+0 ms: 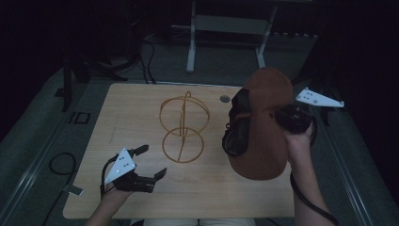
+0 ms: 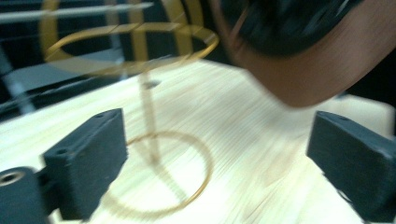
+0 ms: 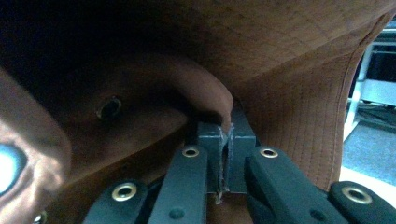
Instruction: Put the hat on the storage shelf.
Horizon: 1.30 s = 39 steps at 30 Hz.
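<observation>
Item: brown cap [image 1: 263, 127], held aloft over the right side of the counter [image 1: 141, 197], just right of the gold wire stand [image 1: 182, 126]; right gripper [image 3: 226, 154] jaws pinched tight on a fold of its fabric; left gripper [image 1: 153, 162] jaws spread, empty, low at near left. Handling, likely a hanging step: keep the pinch firm; lower the crown squarely over the stand's top hoop. Appearance: ribbed brown cloth, dark lining, metal eyelet, curved brim.

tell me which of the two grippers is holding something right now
The right gripper, its jaws pinched shut on a fold of the brown cap. The left gripper is open and empty, low over the table.
</observation>
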Motion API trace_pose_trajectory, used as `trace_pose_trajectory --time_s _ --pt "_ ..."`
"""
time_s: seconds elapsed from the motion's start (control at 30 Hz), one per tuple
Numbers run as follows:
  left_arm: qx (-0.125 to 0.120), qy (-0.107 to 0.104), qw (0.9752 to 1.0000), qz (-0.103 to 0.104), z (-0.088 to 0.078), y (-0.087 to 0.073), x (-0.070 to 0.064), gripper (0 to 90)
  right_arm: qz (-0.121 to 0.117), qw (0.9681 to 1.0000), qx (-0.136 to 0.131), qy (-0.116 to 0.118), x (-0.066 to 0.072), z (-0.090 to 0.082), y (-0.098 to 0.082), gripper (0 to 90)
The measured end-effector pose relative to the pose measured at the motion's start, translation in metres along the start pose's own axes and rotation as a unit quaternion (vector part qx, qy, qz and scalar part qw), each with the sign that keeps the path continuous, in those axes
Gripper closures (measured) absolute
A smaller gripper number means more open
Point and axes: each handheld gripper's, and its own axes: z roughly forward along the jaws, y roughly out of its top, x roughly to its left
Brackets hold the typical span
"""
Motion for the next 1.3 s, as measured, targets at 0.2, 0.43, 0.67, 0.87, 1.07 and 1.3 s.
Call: trace_pose_trajectory --time_s 0.2,0.43,0.67,0.87,1.07,1.3 --pt "0.004 0.056 0.9976 -0.041 -0.023 -0.038 0.017 3.4 -0.005 1.0 0.0 -0.003 -0.001 0.028 0.024 87.5" --pt "-0.008 0.094 0.993 -0.072 -0.04 -0.054 0.028 3.7 -0.006 0.9999 0.006 0.015 0.012 0.076 0.049 87.4" --pt "-0.007 0.102 0.9917 -0.078 -0.042 -0.058 0.033 4.7 0.023 0.9961 0.033 0.078 0.031 0.129 0.047 87.1" --pt "-0.012 0.104 0.9912 -0.081 -0.043 -0.06 0.035 4.7 0.008 0.9928 0.079 0.089 0.055 0.166 0.036 86.8" --pt "-0.013 0.103 0.9907 -0.089 -0.043 -0.062 0.037 4.7 -0.013 0.9881 0.126 0.087 0.071 0.194 0.024 85.5" --pt "-0.016 0.096 0.9904 -0.097 -0.042 -0.064 0.037 4.7 -0.036 0.9861 0.146 0.07 0.081 0.21 0.023 81.7"
